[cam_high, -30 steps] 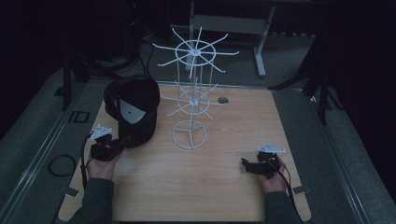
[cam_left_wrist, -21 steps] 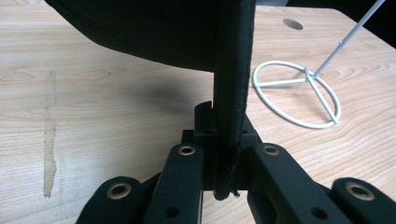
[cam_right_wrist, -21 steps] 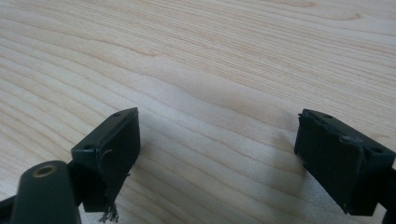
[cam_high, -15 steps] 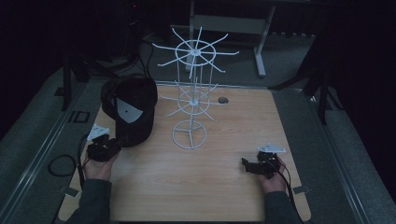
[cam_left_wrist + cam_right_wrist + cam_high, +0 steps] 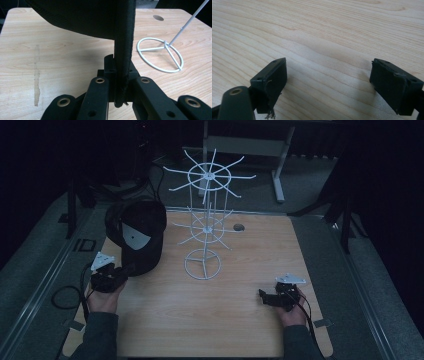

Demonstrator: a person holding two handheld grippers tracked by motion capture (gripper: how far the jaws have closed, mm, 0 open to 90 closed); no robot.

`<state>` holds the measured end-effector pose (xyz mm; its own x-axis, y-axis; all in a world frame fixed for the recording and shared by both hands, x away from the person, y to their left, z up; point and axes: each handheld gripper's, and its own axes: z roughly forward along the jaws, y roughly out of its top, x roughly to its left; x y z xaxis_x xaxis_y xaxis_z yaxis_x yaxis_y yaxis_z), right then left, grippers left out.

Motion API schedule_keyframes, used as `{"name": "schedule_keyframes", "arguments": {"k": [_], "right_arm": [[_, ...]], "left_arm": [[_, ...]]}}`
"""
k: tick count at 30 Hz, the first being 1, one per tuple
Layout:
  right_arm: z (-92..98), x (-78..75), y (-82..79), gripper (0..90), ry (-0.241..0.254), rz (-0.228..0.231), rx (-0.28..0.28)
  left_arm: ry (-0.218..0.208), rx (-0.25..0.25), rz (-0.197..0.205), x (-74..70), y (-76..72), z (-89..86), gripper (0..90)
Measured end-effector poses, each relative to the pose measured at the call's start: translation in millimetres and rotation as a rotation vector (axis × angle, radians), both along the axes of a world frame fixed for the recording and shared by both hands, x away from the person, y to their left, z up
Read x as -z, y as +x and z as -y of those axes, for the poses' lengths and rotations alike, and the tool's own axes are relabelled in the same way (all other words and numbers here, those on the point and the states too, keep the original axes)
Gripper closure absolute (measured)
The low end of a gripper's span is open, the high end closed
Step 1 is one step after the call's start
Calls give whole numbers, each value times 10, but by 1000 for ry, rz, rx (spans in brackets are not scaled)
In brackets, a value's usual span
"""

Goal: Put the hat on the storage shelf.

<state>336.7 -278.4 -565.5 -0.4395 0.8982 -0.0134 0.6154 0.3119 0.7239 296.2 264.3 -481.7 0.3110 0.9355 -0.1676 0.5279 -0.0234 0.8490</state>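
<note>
Where the high view ran dark, much was hard to read: the room beyond the table [image 5: 240, 270] was black, and the cap [image 5: 137, 237] showed mostly as a dark shape with one pale patch on it. The left gripper [image 5: 120, 275] sat at the table's near-left corner in the person's left hand, its tips lost against the cap's lower edge. In the left gripper view, the cap [image 5: 100, 15] was cut off by the top of the frame; only its underside and one thick stitched edge could be made out. That edge ran down between the jaws, which were pressed together on it, pinching the cap. Whether the cap rested on the wood or hung clear could not be told.

The right gripper [image 5: 267, 297] lay low at the near-right side of the table, well apart from the cap. In the right gripper view its jaws stood spread wide over bare wood, with nothing between them; the right gripper [image 5: 328, 80] showed a frayed pad on one side.

A white wire rack [image 5: 205, 230] stood upright mid-table, just beside the cap, its ring base [image 5: 160, 55] on the wood and its spokes reaching out toward the cap's crown. A small round hole [image 5: 239, 227] sat in the tabletop behind the rack. A grey frame [image 5: 250, 145] stood dimly on the floor beyond.
</note>
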Motion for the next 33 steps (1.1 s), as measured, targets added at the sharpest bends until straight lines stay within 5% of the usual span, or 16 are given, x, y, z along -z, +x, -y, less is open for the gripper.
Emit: {"name": "schedule_keyframes", "arguments": {"k": [33], "right_arm": [[0, 0, 0, 142, 0, 0, 0]], "left_arm": [[-6, -10, 57, -141, -82, -10, 862]]}}
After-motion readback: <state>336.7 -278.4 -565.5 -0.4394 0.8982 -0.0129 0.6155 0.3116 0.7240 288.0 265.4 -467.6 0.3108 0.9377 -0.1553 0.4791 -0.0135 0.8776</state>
